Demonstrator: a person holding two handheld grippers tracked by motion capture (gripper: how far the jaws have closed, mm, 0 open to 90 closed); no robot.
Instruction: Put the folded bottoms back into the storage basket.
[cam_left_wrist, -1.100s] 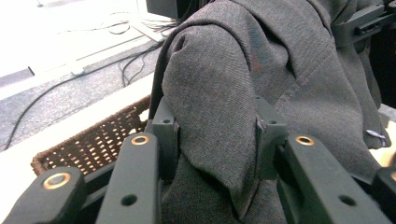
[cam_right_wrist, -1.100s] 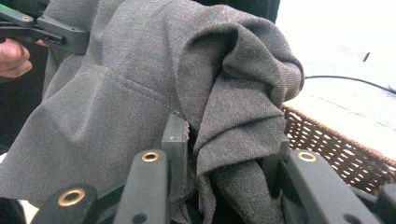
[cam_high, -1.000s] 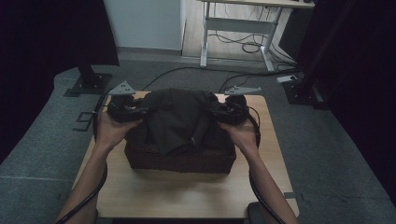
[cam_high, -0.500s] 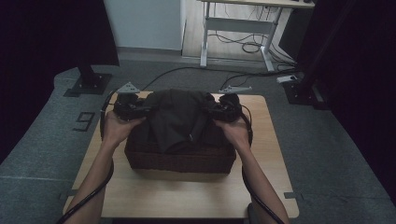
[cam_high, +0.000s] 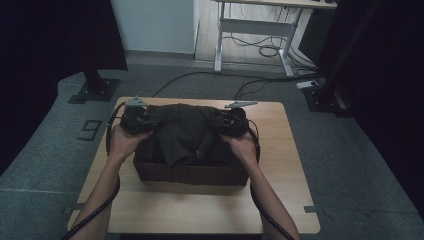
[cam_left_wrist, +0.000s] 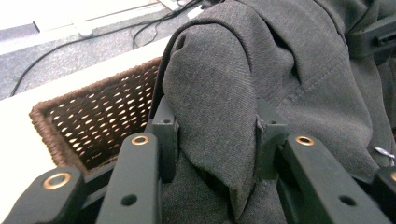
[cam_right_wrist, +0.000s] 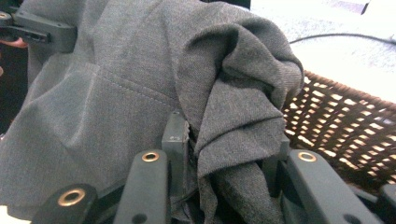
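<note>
Tools (cam_left_wrist: 212, 140) on grey garment (cam_left_wrist: 243, 84)

Both grippers, the left gripper (cam_high: 142, 119) and right gripper (cam_high: 226, 121), sit lower than before, and the grey garment (cam_high: 182, 131) between them sinks deeper into the wicker basket (cam_high: 190, 174).

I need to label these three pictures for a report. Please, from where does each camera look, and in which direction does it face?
High view: sits above the person's side, looks forward and down on the table; forearms, both hands, the left gripper and right gripper show.
Left gripper view: rides on the left gripper, looks along its jaws, shut on the grey garment.
Right gripper view: rides on the right gripper, looks along its jaws, shut on the garment.
Shared: all show the garment over the woven basket.
</note>
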